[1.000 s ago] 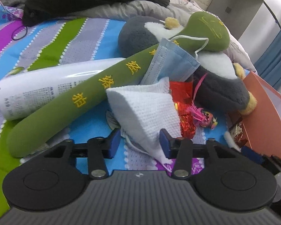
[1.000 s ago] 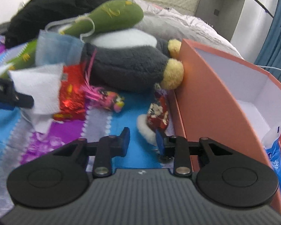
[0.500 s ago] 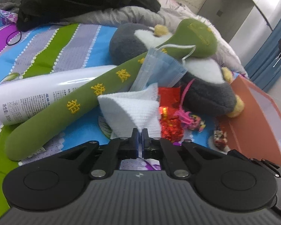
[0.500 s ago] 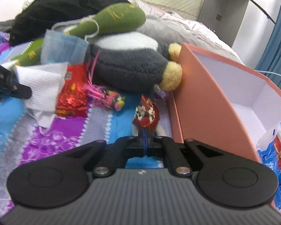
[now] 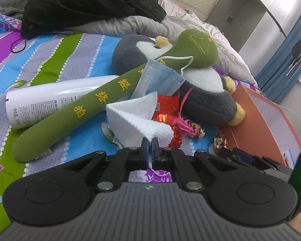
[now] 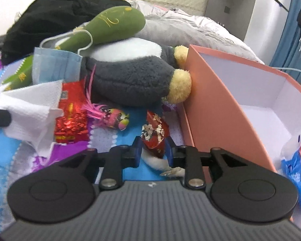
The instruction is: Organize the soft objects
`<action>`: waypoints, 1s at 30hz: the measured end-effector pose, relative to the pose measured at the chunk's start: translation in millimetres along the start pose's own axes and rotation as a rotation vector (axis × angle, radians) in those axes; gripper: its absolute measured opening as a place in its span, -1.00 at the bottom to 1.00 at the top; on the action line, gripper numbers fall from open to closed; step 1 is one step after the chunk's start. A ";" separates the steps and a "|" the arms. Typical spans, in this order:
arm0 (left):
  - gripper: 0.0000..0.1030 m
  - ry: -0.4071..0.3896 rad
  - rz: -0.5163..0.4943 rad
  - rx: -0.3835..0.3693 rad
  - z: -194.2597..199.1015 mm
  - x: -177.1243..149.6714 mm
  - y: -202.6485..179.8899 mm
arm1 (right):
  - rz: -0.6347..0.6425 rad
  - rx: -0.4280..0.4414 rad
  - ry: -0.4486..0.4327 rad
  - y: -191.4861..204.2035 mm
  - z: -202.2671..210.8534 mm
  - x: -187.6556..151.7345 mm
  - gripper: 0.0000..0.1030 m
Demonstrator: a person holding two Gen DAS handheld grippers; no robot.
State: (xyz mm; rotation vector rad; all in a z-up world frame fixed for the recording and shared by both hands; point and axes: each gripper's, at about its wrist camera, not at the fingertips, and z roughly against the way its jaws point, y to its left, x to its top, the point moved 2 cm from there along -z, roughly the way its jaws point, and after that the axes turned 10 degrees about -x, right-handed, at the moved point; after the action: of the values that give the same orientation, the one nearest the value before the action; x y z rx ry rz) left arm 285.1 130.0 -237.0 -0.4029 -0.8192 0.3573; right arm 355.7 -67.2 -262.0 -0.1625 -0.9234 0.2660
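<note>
The left tongs (image 5: 149, 143) are pressed together, pinching the corner of the white cloth (image 5: 139, 118), which lifts off the striped bed (image 5: 50, 64) at six o'clock of the green plush stick (image 5: 102, 102). The right tongs (image 6: 153, 146) are opening around a small red pouch (image 6: 155, 133); contact looks unlikely. The orange box (image 6: 216, 104) sits at three o'clock.
</note>
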 end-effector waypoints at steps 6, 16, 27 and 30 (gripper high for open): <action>-0.94 0.013 0.015 0.000 -5.6 -2.0 5.5 | 0.014 -0.005 0.024 8.9 -20.5 4.1 -0.15; -0.94 -0.019 0.019 0.014 3.1 4.4 6.6 | 0.030 -0.042 -0.038 9.6 -16.3 12.7 -0.32; -0.95 -0.040 -0.036 -0.070 45.6 2.6 -38.0 | -0.011 0.033 -0.105 -10.5 55.1 21.2 -0.32; -0.95 -0.037 -0.047 -0.076 62.0 -7.8 -49.0 | -0.013 0.056 -0.109 -20.5 74.5 14.9 -0.32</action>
State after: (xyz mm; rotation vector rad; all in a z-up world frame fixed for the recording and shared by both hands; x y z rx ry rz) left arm 240.4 96.8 -180.4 -0.4479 -0.8787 0.2912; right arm 307.6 -80.6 -201.2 -0.0908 -1.0232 0.2911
